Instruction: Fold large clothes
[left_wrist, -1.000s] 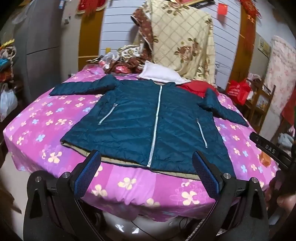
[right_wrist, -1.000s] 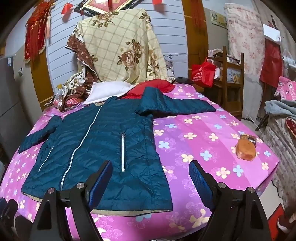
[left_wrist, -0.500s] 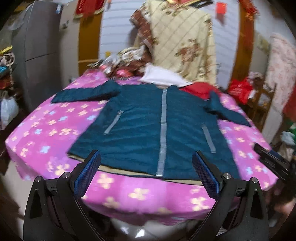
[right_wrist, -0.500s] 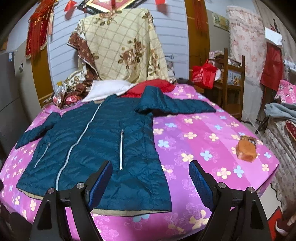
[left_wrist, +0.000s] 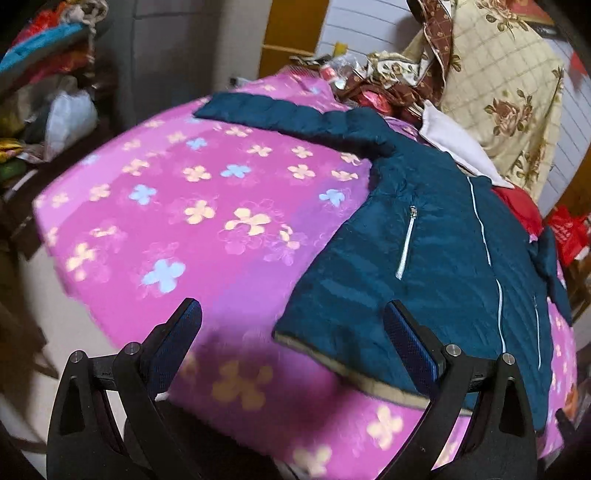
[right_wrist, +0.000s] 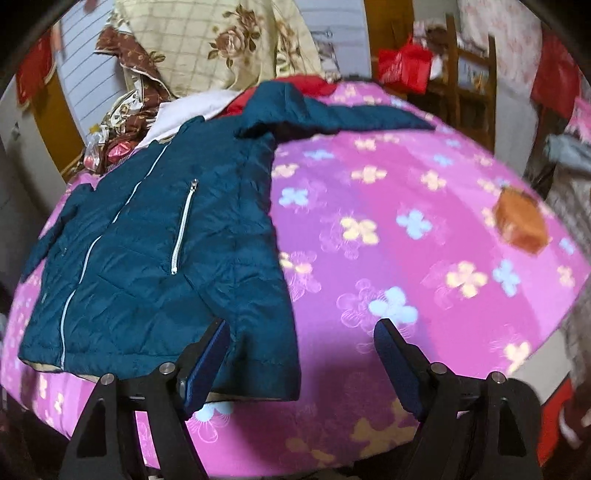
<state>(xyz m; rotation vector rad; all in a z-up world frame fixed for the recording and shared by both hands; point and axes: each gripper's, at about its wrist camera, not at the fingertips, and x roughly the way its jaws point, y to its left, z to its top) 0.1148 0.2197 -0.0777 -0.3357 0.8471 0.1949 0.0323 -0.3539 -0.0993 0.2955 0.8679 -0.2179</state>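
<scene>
A dark teal quilted jacket (left_wrist: 436, 258) lies flat and zipped, front up, on a pink flowered bedspread (left_wrist: 192, 221), sleeves spread out. My left gripper (left_wrist: 293, 332) is open and empty, just above the jacket's lower left hem corner. In the right wrist view the jacket (right_wrist: 155, 243) fills the left half. My right gripper (right_wrist: 301, 350) is open and empty, over the jacket's lower right hem corner, its left finger above the fabric.
A white cloth (left_wrist: 454, 144) and a red garment (left_wrist: 517, 206) lie at the jacket's collar. A floral quilt (right_wrist: 221, 40) hangs behind. A small brown object (right_wrist: 521, 225) sits on the bedspread (right_wrist: 406, 206) to the right. A wooden chair (right_wrist: 469, 74) with a red bag stands beyond.
Both grippers have moved forward and apart: the left swung to the jacket's left hem corner, the right to the right hem corner. The jacket has not moved.
</scene>
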